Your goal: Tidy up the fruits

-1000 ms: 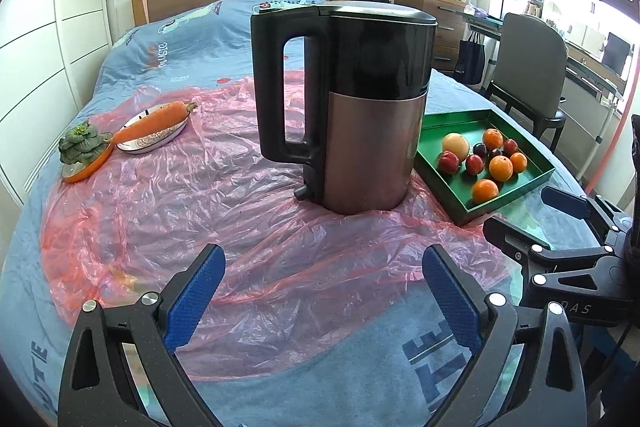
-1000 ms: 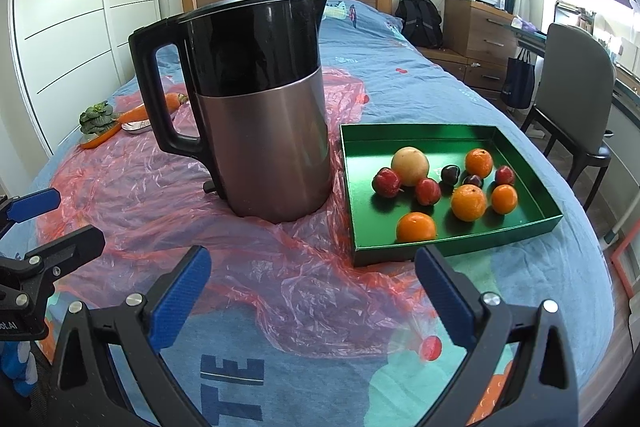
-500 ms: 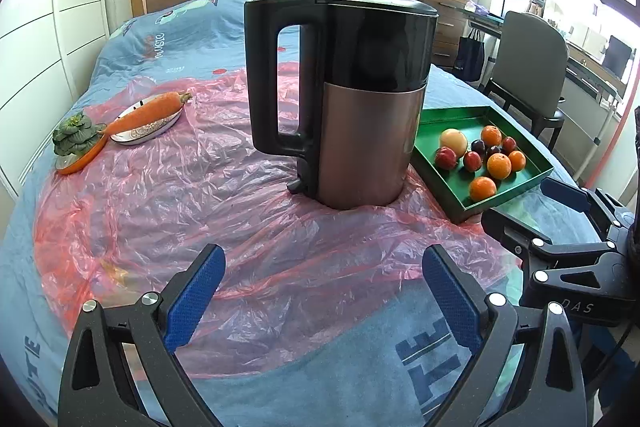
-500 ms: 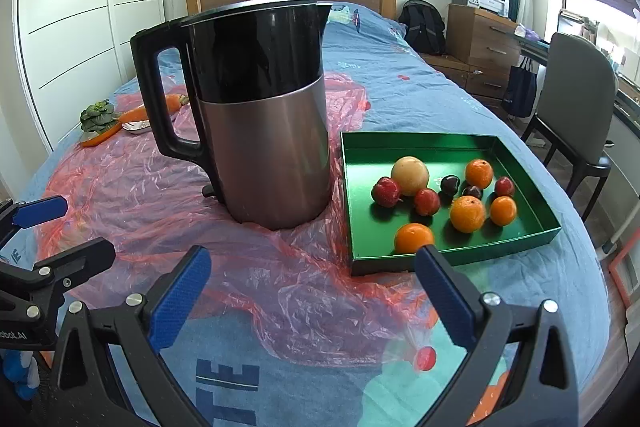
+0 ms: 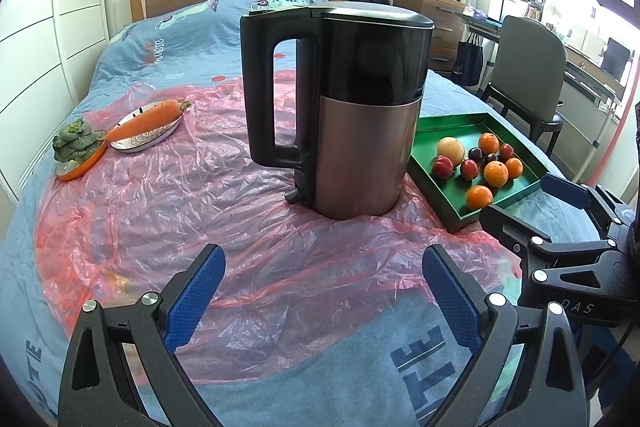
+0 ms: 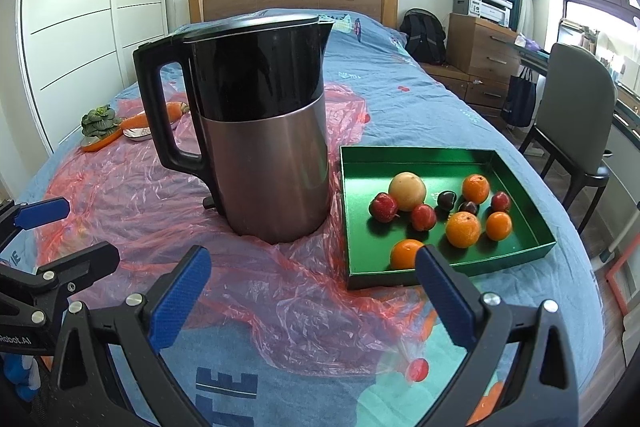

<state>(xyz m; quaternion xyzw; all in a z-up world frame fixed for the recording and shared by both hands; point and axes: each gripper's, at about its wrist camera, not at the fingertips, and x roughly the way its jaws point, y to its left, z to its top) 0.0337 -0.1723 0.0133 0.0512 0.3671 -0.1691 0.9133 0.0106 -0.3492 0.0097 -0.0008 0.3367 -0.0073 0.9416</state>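
An electric kettle [image 6: 260, 131] stands beside our green fruit tray [image 6: 440, 163]; both grippers [image 5: 322, 291] [image 6: 312, 291], fingers apart, have drawn back slightly from the bed [image 6: 400, 67].

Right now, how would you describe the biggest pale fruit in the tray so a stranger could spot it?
Start at the tall black-and-metal kettle; the green tray sits just right of it. The pale fruit lies toward the tray's far left, the largest piece, creamy yellow among small red, dark and orange ones.
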